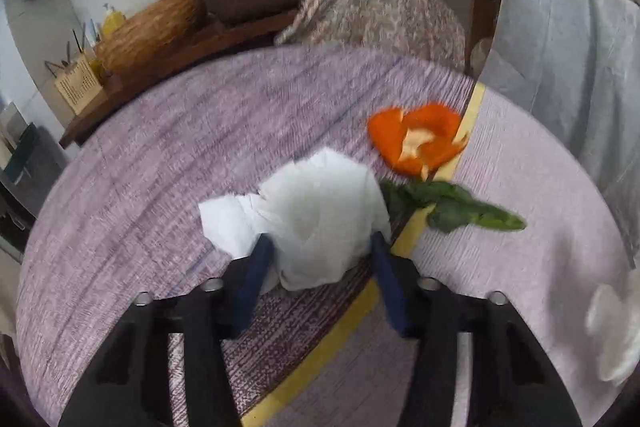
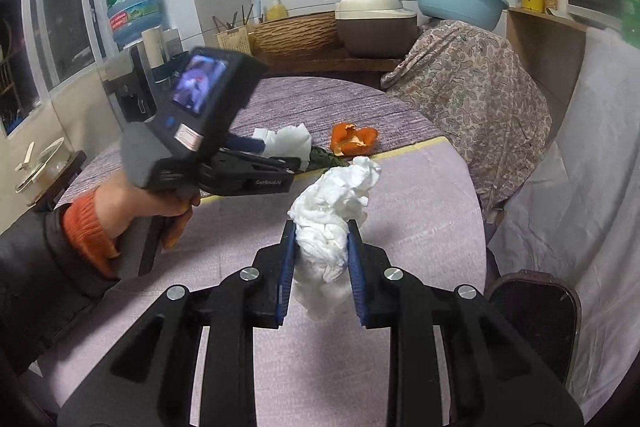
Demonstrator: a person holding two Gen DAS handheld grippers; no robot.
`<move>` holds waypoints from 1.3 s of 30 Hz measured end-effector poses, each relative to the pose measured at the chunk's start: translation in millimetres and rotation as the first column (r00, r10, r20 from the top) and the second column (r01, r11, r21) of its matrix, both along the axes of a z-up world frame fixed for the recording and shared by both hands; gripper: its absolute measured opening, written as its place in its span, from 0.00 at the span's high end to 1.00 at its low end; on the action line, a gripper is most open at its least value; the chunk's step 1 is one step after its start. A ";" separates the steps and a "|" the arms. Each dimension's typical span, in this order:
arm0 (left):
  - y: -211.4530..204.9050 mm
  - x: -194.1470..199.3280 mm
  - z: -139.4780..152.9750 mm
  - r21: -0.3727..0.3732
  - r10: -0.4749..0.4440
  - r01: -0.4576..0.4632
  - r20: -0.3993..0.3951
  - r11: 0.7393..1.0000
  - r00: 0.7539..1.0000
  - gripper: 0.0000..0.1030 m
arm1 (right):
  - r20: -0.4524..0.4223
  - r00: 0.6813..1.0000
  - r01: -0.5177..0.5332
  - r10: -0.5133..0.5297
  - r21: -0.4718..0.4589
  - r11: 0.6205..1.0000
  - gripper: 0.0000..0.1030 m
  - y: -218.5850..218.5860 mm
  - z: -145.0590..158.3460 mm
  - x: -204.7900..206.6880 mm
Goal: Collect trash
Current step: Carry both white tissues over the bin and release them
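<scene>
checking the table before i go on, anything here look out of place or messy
Yes: scraps litter the purple tablecloth. An orange peel and a green leaf lie loose beside the yellow stripe. The right gripper grips one crumpled tissue; the left gripper straddles another tissue.

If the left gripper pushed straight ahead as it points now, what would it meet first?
The left gripper already has the white tissue between its open fingers, so that comes first. Beyond it the line seems to run over the tablecloth, left of the orange peel, though depth is uncertain.
</scene>
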State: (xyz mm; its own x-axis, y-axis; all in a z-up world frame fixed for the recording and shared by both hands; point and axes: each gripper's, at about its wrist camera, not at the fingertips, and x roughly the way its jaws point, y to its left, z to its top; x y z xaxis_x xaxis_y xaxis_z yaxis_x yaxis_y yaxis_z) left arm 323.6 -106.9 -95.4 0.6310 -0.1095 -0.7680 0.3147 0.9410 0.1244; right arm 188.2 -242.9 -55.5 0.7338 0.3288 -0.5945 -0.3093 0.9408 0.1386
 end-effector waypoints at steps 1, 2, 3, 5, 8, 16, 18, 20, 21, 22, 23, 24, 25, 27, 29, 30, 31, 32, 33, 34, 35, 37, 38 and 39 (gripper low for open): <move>5.3 -0.3 -0.3 -0.019 0.011 -0.011 -0.008 1.000 1.000 0.72 | 0.001 1.000 0.005 -0.005 0.007 1.000 0.75 -3.0 -0.7 -2.9; 9.7 -0.8 -0.3 -0.029 0.024 -0.024 -0.016 0.999 1.000 0.76 | 0.003 1.000 0.010 -0.010 0.011 1.000 0.75 -5.0 -1.2 -4.6; 17.6 -2.5 1.2 -0.054 0.038 -0.039 -0.014 0.998 0.999 0.82 | 0.005 1.000 0.018 -0.018 0.015 1.000 0.75 -7.6 -2.1 -7.1; 31.4 -7.5 4.1 -0.118 0.061 -0.063 -0.024 0.991 0.998 0.85 | 0.003 1.000 0.027 -0.027 0.027 0.999 0.75 -11.3 -4.8 -10.1; 46.5 -19.1 6.9 -0.169 0.080 -0.083 -0.025 0.982 0.996 0.86 | -0.009 0.999 0.039 -0.039 0.060 0.997 0.75 -16.6 -9.4 -13.0; 73.1 -96.2 37.8 -0.316 0.063 -0.042 0.056 0.948 0.996 0.86 | 0.004 0.999 0.053 -0.054 0.108 0.993 0.75 -24.2 -13.4 -37.1; 76.8 -120.3 46.3 -0.344 0.061 -0.028 0.085 0.939 0.995 0.86 | 0.013 0.998 0.060 -0.062 0.098 0.993 0.75 -24.7 -14.7 -45.9; 78.2 -133.4 51.0 -0.370 0.064 -0.024 0.096 0.929 0.993 0.86 | 0.020 0.997 0.066 -0.068 0.089 0.994 0.75 -25.7 -16.9 -56.0; 78.6 -140.5 52.5 -0.382 0.066 -0.024 0.097 0.924 0.993 0.86 | 0.022 0.997 0.069 -0.071 0.091 0.993 0.75 -26.5 -17.9 -61.2; 77.5 -148.1 53.5 -0.390 0.065 -0.021 0.098 0.921 0.993 0.86 | 0.023 0.997 0.071 -0.074 0.093 0.993 0.75 -27.6 -19.3 -66.1; 75.1 -155.8 54.4 -0.391 0.065 -0.019 0.104 0.920 0.992 0.86 | 0.025 0.997 0.074 -0.076 0.091 0.993 0.75 -28.6 -20.0 -70.6; 72.2 -161.6 55.0 -0.383 0.067 -0.018 0.114 0.923 0.991 0.86 | 0.029 0.996 0.078 -0.080 0.086 0.993 0.75 -29.0 -20.3 -74.4; 68.0 -166.2 54.9 -0.373 0.065 -0.015 0.123 0.928 0.990 0.86 | 0.036 0.996 0.084 -0.087 0.073 0.994 0.75 -29.2 -20.9 -80.2; 59.5 -175.4 53.7 -0.364 0.045 0.003 0.125 0.932 0.991 0.86 | 0.044 0.995 0.090 -0.093 0.056 0.994 0.75 -30.1 -22.3 -89.0; 48.0 -182.6 52.3 -0.372 0.015 0.030 0.118 0.928 0.993 0.86 | 0.046 0.994 0.093 -0.096 0.052 0.994 0.75 -32.5 -23.5 -96.0; 41.9 -185.5 52.0 -0.370 0.000 0.045 0.119 0.928 0.993 0.86 | 0.046 0.994 0.095 -0.098 0.052 0.994 0.75 -33.7 -23.7 -98.3; 33.6 -188.1 51.9 -0.369 -0.019 0.062 0.119 0.928 0.993 0.86 | 0.046 0.994 0.101 -0.103 0.052 0.994 0.75 -35.9 -24.4 -101.7; 25.9 -190.0 52.1 -0.373 -0.035 0.077 0.118 0.924 0.992 0.86 | 0.046 0.993 0.107 -0.109 0.051 0.993 0.75 -38.4 -25.5 -104.4; 20.9 -191.5 52.4 -0.379 -0.048 0.089 0.118 0.921 0.992 0.86 | 0.045 0.992 0.116 -0.118 0.052 0.992 0.75 -42.4 -26.6 -107.5; 13.2 -193.1 53.2 -0.382 -0.066 0.107 0.120 0.918 0.991 0.86 | 0.044 0.991 0.121 -0.124 0.057 0.991 0.75 -45.3 -27.3 -109.8; 5.2 -194.5 53.9 -0.381 -0.084 0.125 0.124 0.916 0.989 0.86 | 0.043 0.990 0.129 -0.132 0.062 0.990 0.75 -49.2 -28.1 -112.6; -9.6 -195.8 54.5 -0.378 -0.111 0.152 0.128 0.913 0.986 0.86 | 0.041 0.988 0.149 -0.152 0.065 0.987 0.75 -57.3 -29.4 -116.9; -17.0 -195.5 54.2 -0.381 -0.124 0.163 0.125 0.910 0.984 0.86 | 0.040 0.986 0.156 -0.159 0.067 0.985 0.75 -60.9 -29.9 -118.2; -26.5 -194.9 53.6 -0.386 -0.145 0.180 0.119 0.905 0.982 0.86 | 0.039 0.984 0.168 -0.171 0.068 0.983 0.75 -66.4 -31.1 -120.4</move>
